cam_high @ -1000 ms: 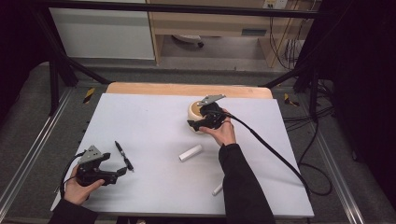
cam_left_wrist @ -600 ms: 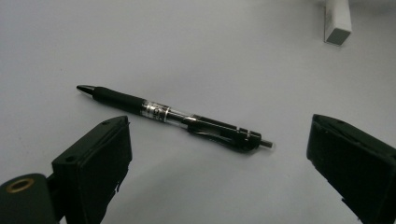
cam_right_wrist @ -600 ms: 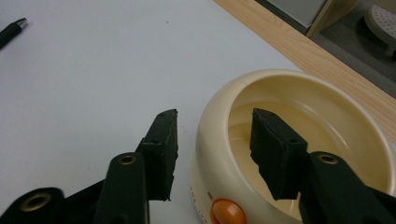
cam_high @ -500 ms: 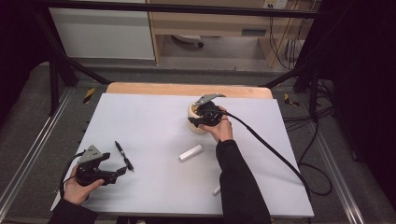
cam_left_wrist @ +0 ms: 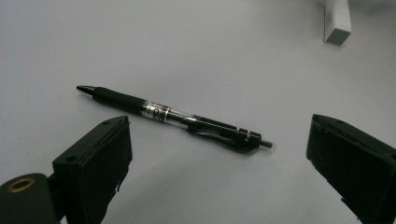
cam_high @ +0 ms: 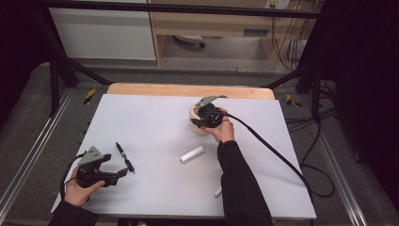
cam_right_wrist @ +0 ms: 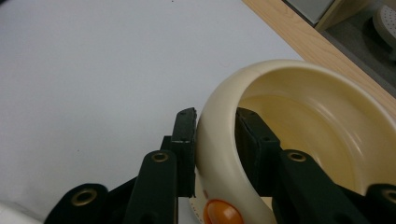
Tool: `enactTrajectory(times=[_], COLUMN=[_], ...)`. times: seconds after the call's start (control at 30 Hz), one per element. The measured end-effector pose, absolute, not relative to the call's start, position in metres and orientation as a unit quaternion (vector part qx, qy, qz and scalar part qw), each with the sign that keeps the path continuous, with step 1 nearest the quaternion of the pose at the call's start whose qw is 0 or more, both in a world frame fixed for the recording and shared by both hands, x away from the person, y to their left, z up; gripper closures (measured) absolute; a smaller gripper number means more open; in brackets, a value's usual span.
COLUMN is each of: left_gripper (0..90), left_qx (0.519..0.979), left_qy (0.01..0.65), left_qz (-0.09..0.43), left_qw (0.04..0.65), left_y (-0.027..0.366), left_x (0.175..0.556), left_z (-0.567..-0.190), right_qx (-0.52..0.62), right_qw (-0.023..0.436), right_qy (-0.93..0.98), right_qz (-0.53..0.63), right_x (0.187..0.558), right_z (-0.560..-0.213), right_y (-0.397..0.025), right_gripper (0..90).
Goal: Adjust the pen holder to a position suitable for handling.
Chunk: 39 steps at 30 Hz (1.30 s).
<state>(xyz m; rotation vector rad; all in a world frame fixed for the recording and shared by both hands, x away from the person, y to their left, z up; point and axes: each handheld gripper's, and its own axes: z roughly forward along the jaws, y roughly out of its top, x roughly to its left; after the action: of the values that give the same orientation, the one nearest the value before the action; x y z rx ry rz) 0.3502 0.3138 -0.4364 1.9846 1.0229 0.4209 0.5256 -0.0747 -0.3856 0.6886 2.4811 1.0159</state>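
A cream bowl [cam_right_wrist: 317, 116] sits near the table's far middle, also seen as the cream bowl [cam_high: 195, 123] in the high view. My right gripper [cam_right_wrist: 215, 135] is shut on its rim, one jaw outside the wall and one inside; the right gripper [cam_high: 207, 117] covers most of the bowl from above. A black pen [cam_left_wrist: 173, 114] lies on the white table just ahead of my left gripper [cam_left_wrist: 219, 163], whose jaws stand wide open on either side of it. From above, the pen [cam_high: 125, 157] lies beside the left gripper [cam_high: 101, 172] at the front left.
A white cylinder [cam_high: 192, 154] lies mid-table, and its end [cam_left_wrist: 337, 23] appears far off in the left gripper view. A small white piece [cam_high: 218, 191] rests by the right sleeve. The right gripper's cable [cam_high: 277, 150] trails off the table's right side. A wooden edge [cam_high: 188, 89] runs along the back.
The right gripper with the bowl has shifted slightly toward the left and nearer. The left gripper and the pen have stayed where they were.
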Motion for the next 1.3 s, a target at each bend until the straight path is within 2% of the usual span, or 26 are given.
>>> enactTrajectory(times=[0.53,1.3], left_gripper=[7.0,7.0], left_qx=[0.792,0.793], left_qy=[0.408,0.408], left_qz=[0.169,0.168], left_qw=[0.421,0.420], left_y=[0.313,0.313], left_x=[0.350,0.350], left_z=[-0.436,-0.436], right_qx=[0.230,0.212], right_qw=[0.172,0.146], right_qy=[0.881,0.887], right_qz=[0.376,0.383], right_x=[0.508,0.492], right_z=[-0.369,-0.385], right_y=[-0.069,-0.048], right_gripper=[73.5,74.0])
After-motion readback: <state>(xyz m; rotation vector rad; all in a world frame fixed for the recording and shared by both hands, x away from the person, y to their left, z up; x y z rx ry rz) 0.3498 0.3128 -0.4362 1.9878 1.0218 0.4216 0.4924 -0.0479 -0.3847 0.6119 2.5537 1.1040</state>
